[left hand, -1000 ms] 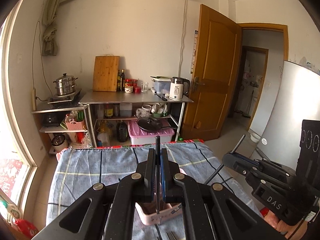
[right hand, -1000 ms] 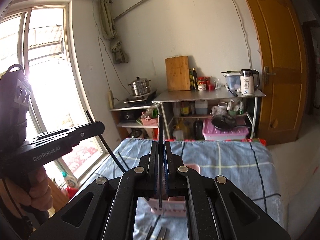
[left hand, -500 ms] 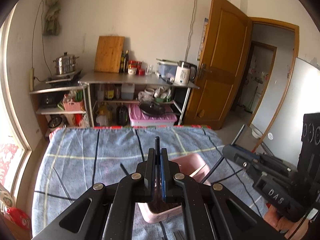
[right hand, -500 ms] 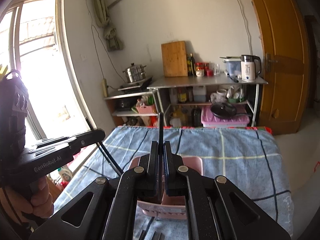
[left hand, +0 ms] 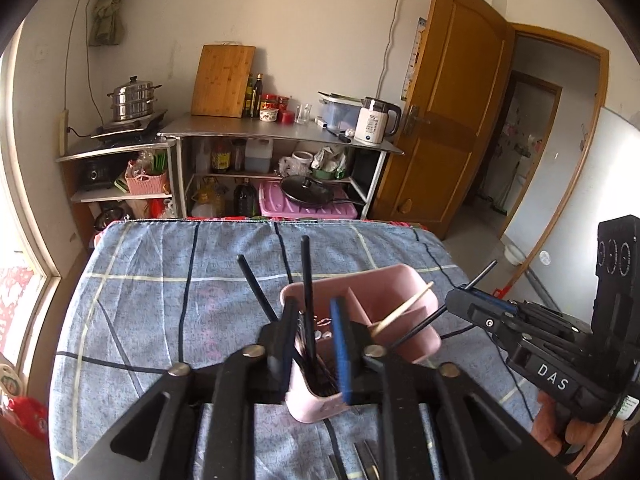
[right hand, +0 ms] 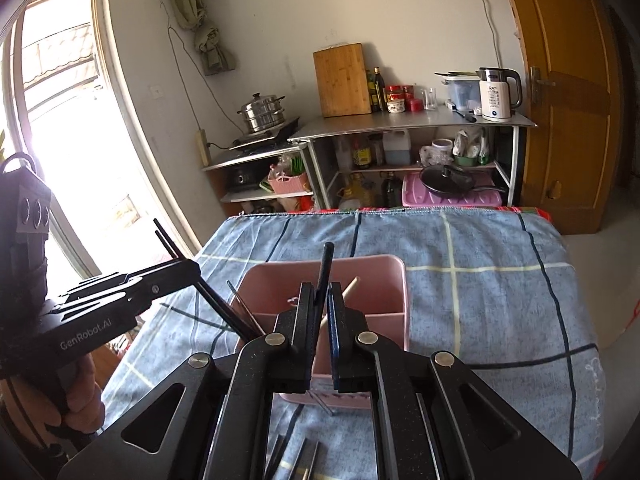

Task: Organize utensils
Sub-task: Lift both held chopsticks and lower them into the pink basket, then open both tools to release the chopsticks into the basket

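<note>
Both grippers are dropping black chopsticks into the pink utensil caddy (left hand: 384, 292), which stands on the blue checked cloth (left hand: 160, 300) at lower centre of both views; done well, each stick should be let slide straight down its compartment, with the jaws parted only enough to free it and the gripper held off the caddy's rim so it does not tip. At the left of the right-wrist view, the left gripper (right hand: 188, 270) juts in from the left edge, tilted down toward the caddy's near-left compartment, a hand (right hand: 82, 396) gripping its handle below. Its jaws have just been opening: in its own view the black chopstick (left hand: 306, 276) stands loose between parted pads, over the compartment. At centre, the right gripper (right hand: 321, 308) also points down over the caddy, jaws just opened a little, a black chopstick (right hand: 325, 268) upright in the narrow gap, apparently released. A pale wooden chopstick (right hand: 349, 289) already leans inside
</note>
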`<state>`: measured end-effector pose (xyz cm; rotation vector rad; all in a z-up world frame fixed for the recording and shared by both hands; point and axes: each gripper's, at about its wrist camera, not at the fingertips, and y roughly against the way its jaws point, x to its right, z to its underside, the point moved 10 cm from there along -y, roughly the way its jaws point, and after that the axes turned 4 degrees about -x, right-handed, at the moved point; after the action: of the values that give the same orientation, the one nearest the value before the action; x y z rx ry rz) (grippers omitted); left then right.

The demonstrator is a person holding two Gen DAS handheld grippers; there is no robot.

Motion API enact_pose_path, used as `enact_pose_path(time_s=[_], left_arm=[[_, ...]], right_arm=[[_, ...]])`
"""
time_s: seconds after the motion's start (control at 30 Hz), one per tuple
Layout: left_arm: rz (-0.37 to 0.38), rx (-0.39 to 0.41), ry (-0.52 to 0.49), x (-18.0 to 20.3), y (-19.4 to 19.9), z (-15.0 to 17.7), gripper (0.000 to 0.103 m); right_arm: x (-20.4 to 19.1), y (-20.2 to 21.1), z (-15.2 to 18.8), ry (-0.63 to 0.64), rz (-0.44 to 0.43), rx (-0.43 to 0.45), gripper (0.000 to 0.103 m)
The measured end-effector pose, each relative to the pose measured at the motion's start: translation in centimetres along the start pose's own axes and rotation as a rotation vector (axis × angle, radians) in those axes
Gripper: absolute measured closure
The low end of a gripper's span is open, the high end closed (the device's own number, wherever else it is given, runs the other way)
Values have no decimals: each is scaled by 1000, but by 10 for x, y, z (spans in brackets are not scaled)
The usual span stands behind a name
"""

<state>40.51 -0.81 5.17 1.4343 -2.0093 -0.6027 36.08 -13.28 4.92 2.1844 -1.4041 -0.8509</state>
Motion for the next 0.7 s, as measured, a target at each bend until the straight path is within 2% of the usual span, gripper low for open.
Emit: enact_pose_path(time_s=[0.07, 0.43, 0.7], left_arm=[[5, 18, 4, 3, 8, 3, 75], [-16, 72, -12, 13, 50, 24, 75], [-18, 121, -12, 25, 88, 57, 75]], right_arm=[[0, 7, 1, 5, 4, 10, 92], [-4, 48, 13, 27, 19, 58, 88], [-9, 80, 36, 20, 7, 91, 85]])
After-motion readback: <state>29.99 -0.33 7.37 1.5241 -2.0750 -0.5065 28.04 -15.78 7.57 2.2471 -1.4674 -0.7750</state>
